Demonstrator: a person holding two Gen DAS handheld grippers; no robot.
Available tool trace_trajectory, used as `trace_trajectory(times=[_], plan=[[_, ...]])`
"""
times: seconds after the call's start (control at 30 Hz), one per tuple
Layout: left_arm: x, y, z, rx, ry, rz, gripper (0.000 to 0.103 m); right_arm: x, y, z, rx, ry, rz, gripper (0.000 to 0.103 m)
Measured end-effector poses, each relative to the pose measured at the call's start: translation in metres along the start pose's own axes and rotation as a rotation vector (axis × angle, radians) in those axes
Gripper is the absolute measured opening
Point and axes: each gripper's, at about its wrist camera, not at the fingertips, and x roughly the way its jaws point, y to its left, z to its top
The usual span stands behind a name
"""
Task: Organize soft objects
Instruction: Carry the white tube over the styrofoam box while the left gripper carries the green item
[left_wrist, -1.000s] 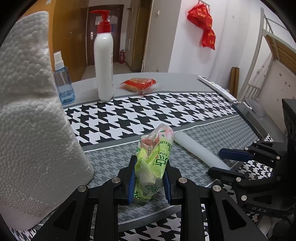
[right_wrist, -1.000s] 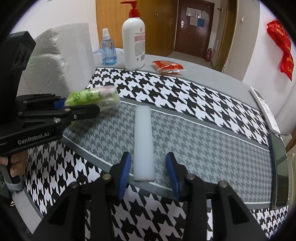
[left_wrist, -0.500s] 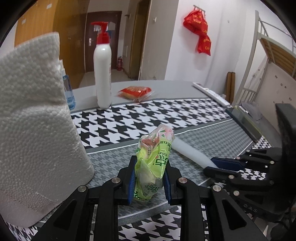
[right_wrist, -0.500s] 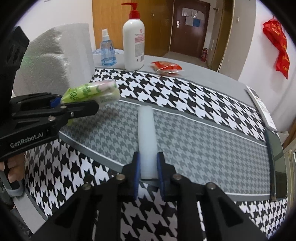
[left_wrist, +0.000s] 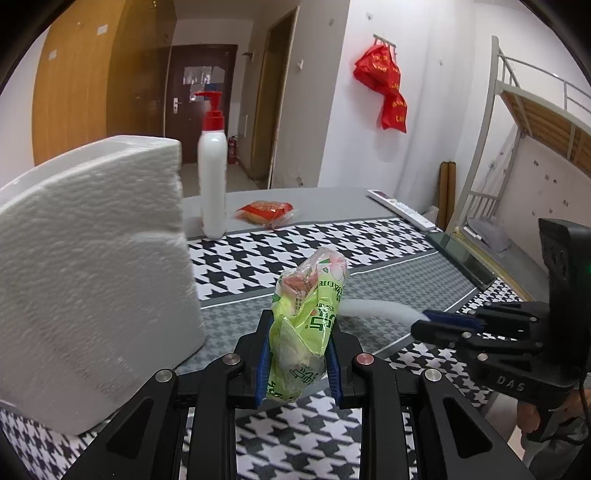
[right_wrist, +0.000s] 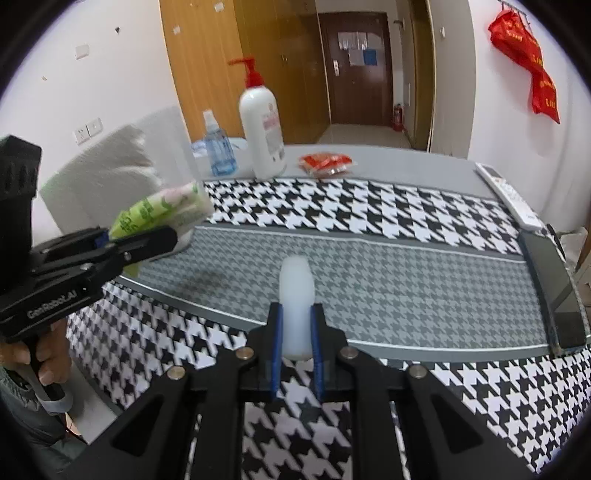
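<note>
My left gripper (left_wrist: 297, 354) is shut on a green tissue pack (left_wrist: 308, 328) and holds it above the houndstooth table; the pack also shows in the right wrist view (right_wrist: 162, 212). My right gripper (right_wrist: 297, 347) is shut on the near end of a white foam stick (right_wrist: 296, 295), lifted off the table. The stick also shows in the left wrist view (left_wrist: 376, 308), held by the right gripper (left_wrist: 436, 325). A large white paper towel roll (left_wrist: 92, 266) stands just left of the left gripper.
A white pump bottle (right_wrist: 262, 129), a blue spray bottle (right_wrist: 218, 147) and a red snack packet (right_wrist: 327, 162) stand at the table's far side. A remote (right_wrist: 506, 194) and a dark phone (right_wrist: 554, 288) lie at the right edge.
My right gripper closed on the white foam stick and raised it off the table. My left gripper rose with the tissue pack still in it.
</note>
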Motion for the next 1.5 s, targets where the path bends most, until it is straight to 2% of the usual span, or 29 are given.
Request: trace_trajectory(times=[0.1, 0.37, 0.73, 0.97, 1.5], plan=[[-0.010, 0.000, -0.002, 0.002, -0.014, 0.015, 0.027, -0.009, 0.006, 0.002, -0.009, -0.029, -0.018, 0.017], [-0.038, -0.001, -0.002, 0.009, -0.070, 0.027, 0.027, -0.039, 0.014, 0.007, 0.002, -0.109, 0.000, 0.017], [-0.068, -0.006, -0.002, 0.019, -0.120, 0.020, 0.026, -0.074, 0.029, 0.007, -0.004, -0.191, 0.008, 0.017], [-0.089, -0.009, -0.002, 0.029, -0.150, 0.048, 0.026, -0.081, 0.037, 0.013, -0.017, -0.224, -0.020, 0.018], [-0.130, 0.011, 0.008, 0.011, -0.233, 0.137, 0.026, -0.091, 0.063, 0.035, -0.058, -0.285, 0.026, 0.018]])
